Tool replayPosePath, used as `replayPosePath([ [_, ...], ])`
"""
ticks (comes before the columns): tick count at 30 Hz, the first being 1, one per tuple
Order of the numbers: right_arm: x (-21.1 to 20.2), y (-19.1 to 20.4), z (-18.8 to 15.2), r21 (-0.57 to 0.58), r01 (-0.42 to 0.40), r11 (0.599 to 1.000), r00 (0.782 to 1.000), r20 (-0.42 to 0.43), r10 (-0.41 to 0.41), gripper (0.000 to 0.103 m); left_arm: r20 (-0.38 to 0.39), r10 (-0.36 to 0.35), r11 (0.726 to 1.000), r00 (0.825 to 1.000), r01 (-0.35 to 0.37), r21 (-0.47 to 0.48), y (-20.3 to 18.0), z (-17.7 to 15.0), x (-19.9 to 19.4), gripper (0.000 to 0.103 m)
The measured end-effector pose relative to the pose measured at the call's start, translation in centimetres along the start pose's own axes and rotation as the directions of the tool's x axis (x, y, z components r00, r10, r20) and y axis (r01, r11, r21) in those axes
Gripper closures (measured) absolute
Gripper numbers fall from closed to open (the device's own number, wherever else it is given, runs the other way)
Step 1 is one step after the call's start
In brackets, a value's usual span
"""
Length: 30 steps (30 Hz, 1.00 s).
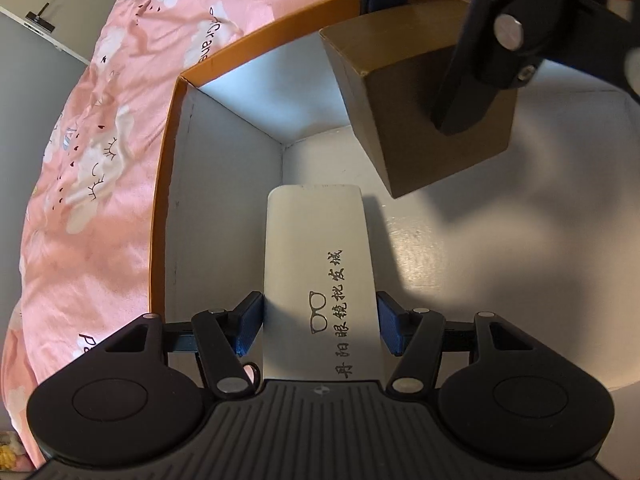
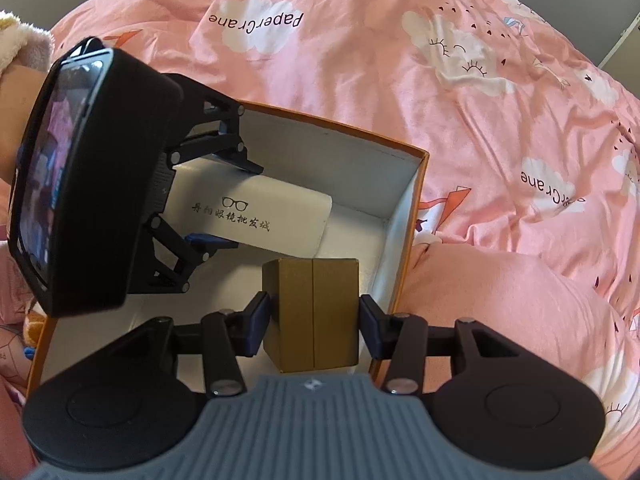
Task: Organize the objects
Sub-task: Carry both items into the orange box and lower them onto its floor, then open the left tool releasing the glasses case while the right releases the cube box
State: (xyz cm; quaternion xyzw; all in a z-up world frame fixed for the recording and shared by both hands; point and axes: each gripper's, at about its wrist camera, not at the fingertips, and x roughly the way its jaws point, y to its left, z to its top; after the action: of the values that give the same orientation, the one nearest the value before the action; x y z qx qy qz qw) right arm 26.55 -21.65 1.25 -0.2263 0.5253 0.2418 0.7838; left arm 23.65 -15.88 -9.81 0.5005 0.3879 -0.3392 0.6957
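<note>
Ribbed grey plastic fronts the left gripper (image 1: 320, 322), whose blue pads clamp the sides of a smooth white glasses case (image 1: 318, 264) with rounded ends and black printed characters, held inside the orange-rimmed cardboard box (image 1: 160, 200) near its far left corner. Closed on a matte brown cardboard cube (image 2: 314, 312) with a centre seam, the right gripper (image 2: 314, 318) holds it over the box's near right edge, on a wrinkled pink bedsheet (image 2: 480, 120).
</note>
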Motion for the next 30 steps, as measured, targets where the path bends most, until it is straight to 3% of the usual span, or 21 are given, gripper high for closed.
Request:
replayPosePath([
  [11, 1.0, 0.2, 0.1, 0.035, 0.048, 0.998, 0.999, -0.002, -0.048, 0.053, -0.05, 0.09, 0.995, 0.995, -0.088, 0.037, -0.8, -0.8, 0.9, 0.027],
  [14, 1.3, 0.3, 0.0, 0.046, 0.074, 0.996, 0.997, 0.004, -0.074, 0.053, -0.067, 0.061, 0.998, 0.996, -0.063, -0.016, -0.3, -1.3, 1.1, 0.03],
  [17, 1.5, 0.4, 0.1, 0.059, 0.109, 0.992, 0.994, 0.017, -0.11, 0.053, -0.063, 0.023, 0.995, 0.998, -0.029, -0.091, 0.4, -1.5, 0.9, 0.04],
  [22, 2.1, 0.9, 0.6, 0.087, 0.181, 0.98, 0.982, 0.043, -0.185, 0.053, -0.048, 0.019, 0.993, 0.999, -0.024, -0.117, 0.6, -1.9, 0.0, 0.047],
  [27, 3.3, 1.8, 1.6, 0.084, 0.273, 0.958, 0.958, 0.071, -0.279, 0.053, 0.011, 0.04, 0.982, 0.999, -0.037, -0.187, 0.9, -3.0, -2.4, 0.045],
  [30, 4.3, 2.5, 2.3, 0.041, 0.332, 0.942, 0.939, 0.083, -0.334, 0.053, 0.064, 0.003, 0.964, 0.998, 0.014, -0.266, 1.3, -3.9, -4.3, 0.045],
])
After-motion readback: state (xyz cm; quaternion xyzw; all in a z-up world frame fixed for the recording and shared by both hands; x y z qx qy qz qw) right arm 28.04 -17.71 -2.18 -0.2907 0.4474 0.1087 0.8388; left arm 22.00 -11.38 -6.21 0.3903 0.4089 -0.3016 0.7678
